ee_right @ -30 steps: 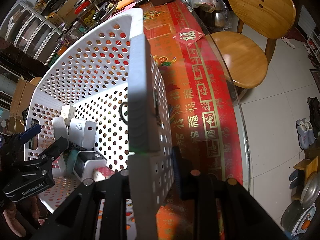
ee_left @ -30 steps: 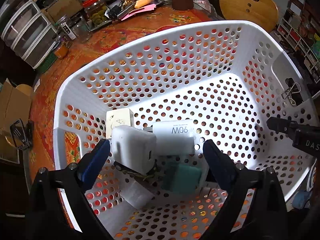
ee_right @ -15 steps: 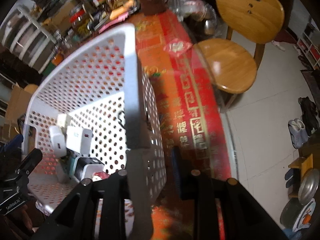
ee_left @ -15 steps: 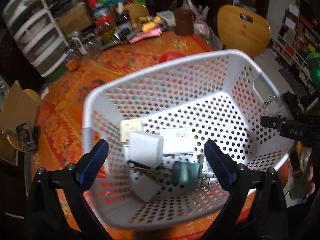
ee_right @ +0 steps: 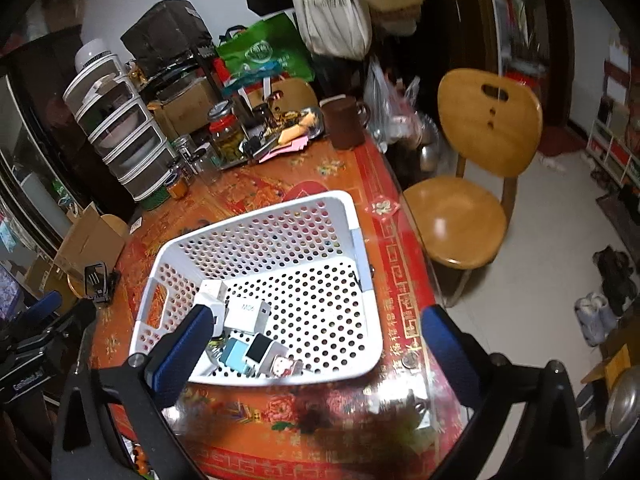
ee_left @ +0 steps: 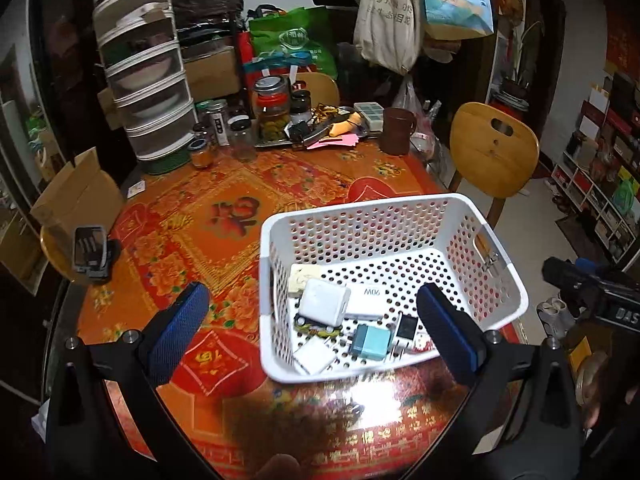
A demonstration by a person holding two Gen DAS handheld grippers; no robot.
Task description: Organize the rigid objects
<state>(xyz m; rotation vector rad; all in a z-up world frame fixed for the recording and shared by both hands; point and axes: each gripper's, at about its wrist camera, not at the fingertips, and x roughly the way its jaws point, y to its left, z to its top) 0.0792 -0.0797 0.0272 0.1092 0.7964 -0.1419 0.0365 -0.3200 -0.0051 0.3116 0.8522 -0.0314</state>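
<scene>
Left wrist view: the left gripper (ee_left: 312,320) hangs above the table (ee_left: 224,216), its blue-padded jaws spread wide with nothing between them; they have just been opening further. Below and ahead stands the white perforated basket (ee_left: 276,280) on the table's near right part, close to the near edge. The chargers lie bunched in the basket's near left corner: a white square charger (ee_left: 323,307) partly over a white 90W charger (ee_left: 368,300), a cream block (ee_left: 303,278) behind them, a teal adapter (ee_left: 371,341) nearer the front wall.

Right wrist view: the right gripper (ee_right: 312,344) is also wide apart and empty, its jaws having just sprung open. The basket (ee_right: 360,240) sits free on the table (ee_right: 280,412), touched by neither gripper. A wooden chair (ee_right: 460,212) stands beside the table's right edge.
</scene>
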